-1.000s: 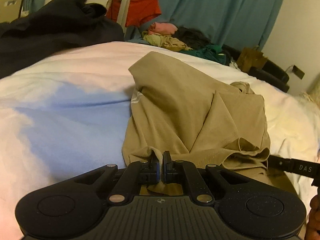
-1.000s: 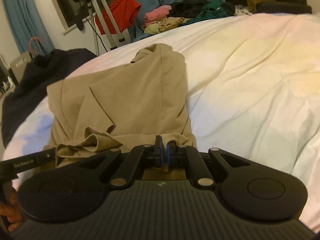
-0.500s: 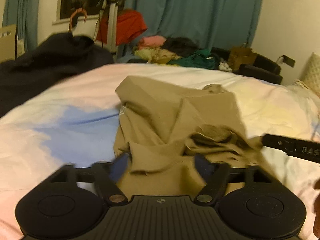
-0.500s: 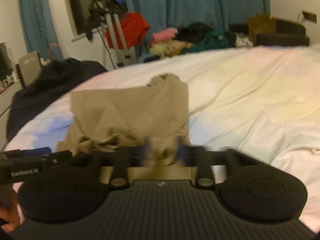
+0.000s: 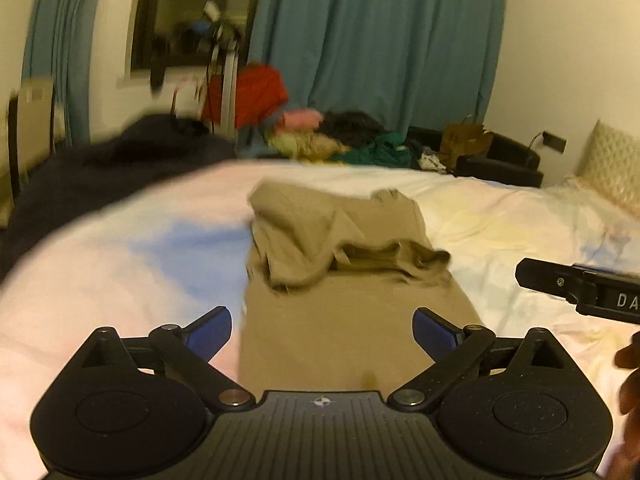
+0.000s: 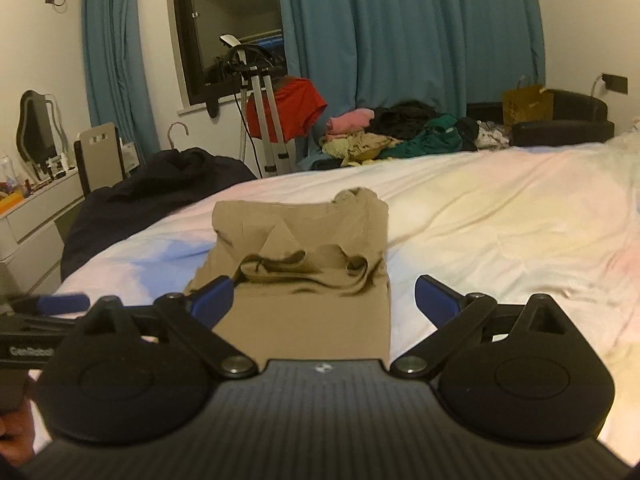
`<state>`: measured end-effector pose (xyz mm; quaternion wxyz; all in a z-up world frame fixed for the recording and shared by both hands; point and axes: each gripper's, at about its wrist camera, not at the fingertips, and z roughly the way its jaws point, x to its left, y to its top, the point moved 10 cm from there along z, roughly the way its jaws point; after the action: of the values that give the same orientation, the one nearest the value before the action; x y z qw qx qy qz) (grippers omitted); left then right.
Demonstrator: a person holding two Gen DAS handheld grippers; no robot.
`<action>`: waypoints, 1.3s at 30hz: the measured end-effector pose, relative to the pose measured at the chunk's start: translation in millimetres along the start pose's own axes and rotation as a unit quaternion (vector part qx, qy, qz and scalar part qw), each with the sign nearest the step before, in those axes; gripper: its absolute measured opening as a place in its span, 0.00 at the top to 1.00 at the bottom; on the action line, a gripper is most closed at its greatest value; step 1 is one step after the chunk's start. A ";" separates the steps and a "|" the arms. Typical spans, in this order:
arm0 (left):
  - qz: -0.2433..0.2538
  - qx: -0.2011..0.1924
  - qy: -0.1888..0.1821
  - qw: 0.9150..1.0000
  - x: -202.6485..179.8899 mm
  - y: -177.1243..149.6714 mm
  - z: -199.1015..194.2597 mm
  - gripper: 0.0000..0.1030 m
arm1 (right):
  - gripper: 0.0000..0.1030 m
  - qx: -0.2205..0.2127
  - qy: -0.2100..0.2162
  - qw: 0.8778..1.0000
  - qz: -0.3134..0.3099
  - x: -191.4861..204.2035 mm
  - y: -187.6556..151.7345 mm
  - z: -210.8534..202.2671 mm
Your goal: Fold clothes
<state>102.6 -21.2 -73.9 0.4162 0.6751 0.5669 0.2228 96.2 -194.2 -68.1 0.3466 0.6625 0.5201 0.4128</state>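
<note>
A tan garment lies on the white bed, its far part folded back toward me in a rumpled layer; it also shows in the right wrist view. My left gripper is open and empty, its blue pads on either side of the garment's near end. My right gripper is open and empty over the same near end. The right gripper's body shows at the right edge of the left wrist view; the left gripper's body shows at the left edge of the right wrist view.
A dark garment lies on the bed's far left. A pile of clothes sits beyond the bed by the blue curtain. A stand with a red garment, a white dresser and a black sofa surround the bed.
Both grippers have opened and let go of the tan garment's edge, then pulled back toward me and lifted. The folded layer now lies on the garment.
</note>
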 end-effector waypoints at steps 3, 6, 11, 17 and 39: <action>-0.083 0.045 -0.040 0.995 12.1 -17.3 5.2 0.05 | 0.04 0.008 0.002 0.999 0.032 -6.2 -4.7 -1.5; -0.180 0.092 -0.074 0.977 27.7 -29.8 19.1 0.05 | 0.04 0.019 0.005 0.998 0.060 -11.7 -7.9 4.1; -0.307 0.139 -0.131 0.932 45.3 -50.6 45.1 0.08 | 0.04 0.035 0.007 0.996 0.083 -16.6 -16.8 13.4; -0.376 0.100 -0.167 0.906 56.2 -47.0 61.1 0.19 | 0.04 0.056 0.017 0.992 0.114 -19.8 -25.3 24.2; -0.349 0.088 -0.207 0.910 31.6 -40.3 66.3 0.22 | 0.34 0.209 0.126 0.848 0.470 -38.6 -110.3 59.7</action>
<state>138.6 -11.3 -148.9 0.5143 0.4993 0.6846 -0.1324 101.4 -209.6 -198.4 -0.1038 0.8268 0.2601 0.4878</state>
